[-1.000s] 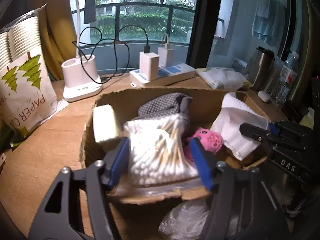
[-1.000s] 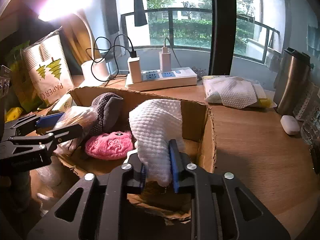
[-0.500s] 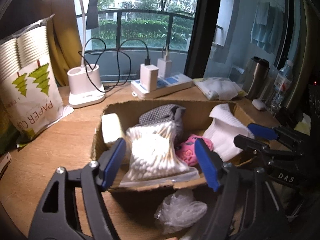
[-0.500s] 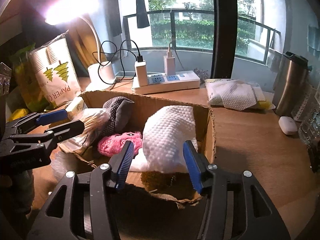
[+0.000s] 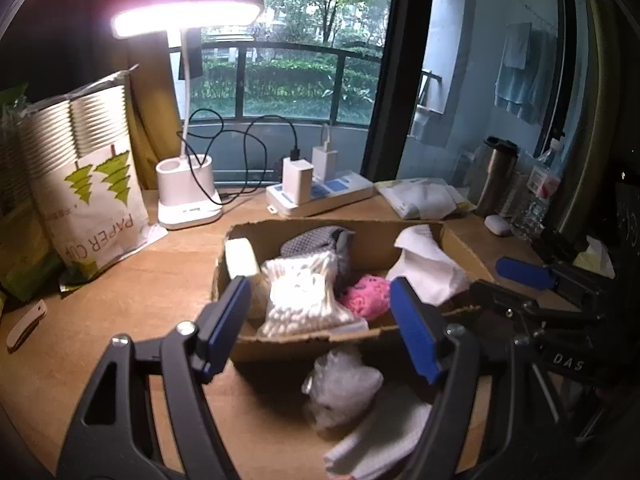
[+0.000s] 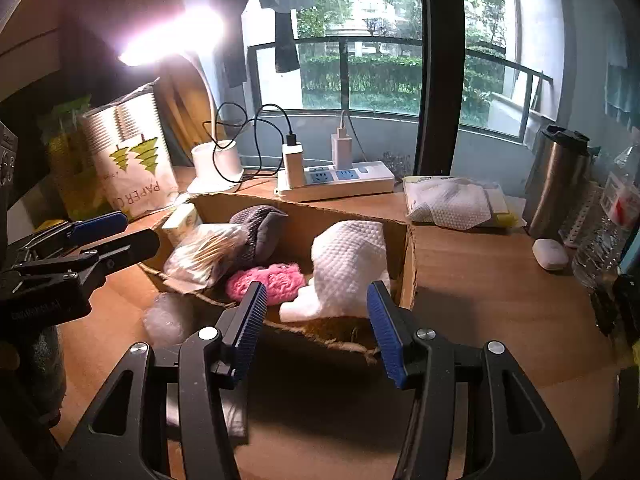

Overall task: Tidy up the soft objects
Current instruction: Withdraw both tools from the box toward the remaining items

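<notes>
An open cardboard box (image 5: 304, 336) (image 6: 408, 264) on the wooden desk holds a bag of cotton swabs (image 5: 300, 296) (image 6: 204, 252), a pink knitted piece (image 5: 366, 296) (image 6: 264, 280), a white waffle cloth (image 5: 428, 268) (image 6: 348, 264), a grey sock (image 5: 320, 240) and a pale sponge (image 5: 240, 256). My left gripper (image 5: 318, 284) (image 6: 138, 229) hovers open just outside the box's front wall, nothing between its pads. To its right, my right gripper (image 6: 317, 292) (image 5: 504, 284) is open too, short of the cloth. A crumpled clear plastic wad (image 5: 340, 384) (image 6: 164, 320) lies outside the box.
Behind the box stand a lit desk lamp (image 5: 188, 196), a power strip with chargers (image 6: 336, 180), a paper-cup bag (image 5: 88, 200) at left, and a cloth pack (image 6: 452, 200), steel flask (image 6: 556, 184), earbud case (image 6: 550, 254) and bottle (image 6: 612, 220) at right.
Both grippers opened and drew back and up from the box. The left let go of the cotton swab bag, the right let go of the white cloth; both now rest inside.
</notes>
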`<state>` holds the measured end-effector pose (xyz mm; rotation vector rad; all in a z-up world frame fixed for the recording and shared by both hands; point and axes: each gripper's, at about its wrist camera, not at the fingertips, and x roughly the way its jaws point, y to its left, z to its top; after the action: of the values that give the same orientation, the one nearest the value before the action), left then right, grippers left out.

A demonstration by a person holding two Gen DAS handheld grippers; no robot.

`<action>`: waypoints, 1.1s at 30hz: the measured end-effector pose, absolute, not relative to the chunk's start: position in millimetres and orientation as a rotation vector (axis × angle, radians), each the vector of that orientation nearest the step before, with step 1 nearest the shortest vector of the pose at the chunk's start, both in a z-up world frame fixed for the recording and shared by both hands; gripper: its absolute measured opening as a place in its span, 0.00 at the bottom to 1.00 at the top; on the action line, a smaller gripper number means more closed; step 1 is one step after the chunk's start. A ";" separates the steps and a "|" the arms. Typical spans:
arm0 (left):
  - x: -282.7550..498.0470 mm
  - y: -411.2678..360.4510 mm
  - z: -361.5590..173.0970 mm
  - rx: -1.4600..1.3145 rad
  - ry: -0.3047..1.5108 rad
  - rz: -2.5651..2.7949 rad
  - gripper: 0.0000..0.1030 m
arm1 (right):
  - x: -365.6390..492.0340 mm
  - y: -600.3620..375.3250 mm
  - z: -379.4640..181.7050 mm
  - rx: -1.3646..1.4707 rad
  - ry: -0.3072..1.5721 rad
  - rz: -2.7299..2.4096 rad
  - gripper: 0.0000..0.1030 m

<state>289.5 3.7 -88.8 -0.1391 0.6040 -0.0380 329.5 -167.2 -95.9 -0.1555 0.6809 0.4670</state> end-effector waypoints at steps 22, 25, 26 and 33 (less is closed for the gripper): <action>220.5 25.5 -82.6 -0.165 0.572 -0.022 0.71 | 267.3 -148.1 -84.0 -0.197 0.658 0.482 0.54; 213.9 32.5 -87.8 -0.175 0.578 -0.014 0.71 | 262.7 -142.0 -87.1 -0.203 0.664 0.491 0.54; 212.0 34.7 -89.5 -0.178 0.580 -0.013 0.71 | 261.1 -140.1 -88.6 -0.205 0.667 0.493 0.54; 201.2 50.5 -103.3 -0.190 0.603 -0.001 0.71 | 253.2 -123.7 -103.1 -0.226 0.704 0.508 0.54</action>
<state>201.2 50.5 -103.3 -0.1899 0.6026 -0.0006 253.2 -123.7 -103.1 -0.2260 0.7035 0.5079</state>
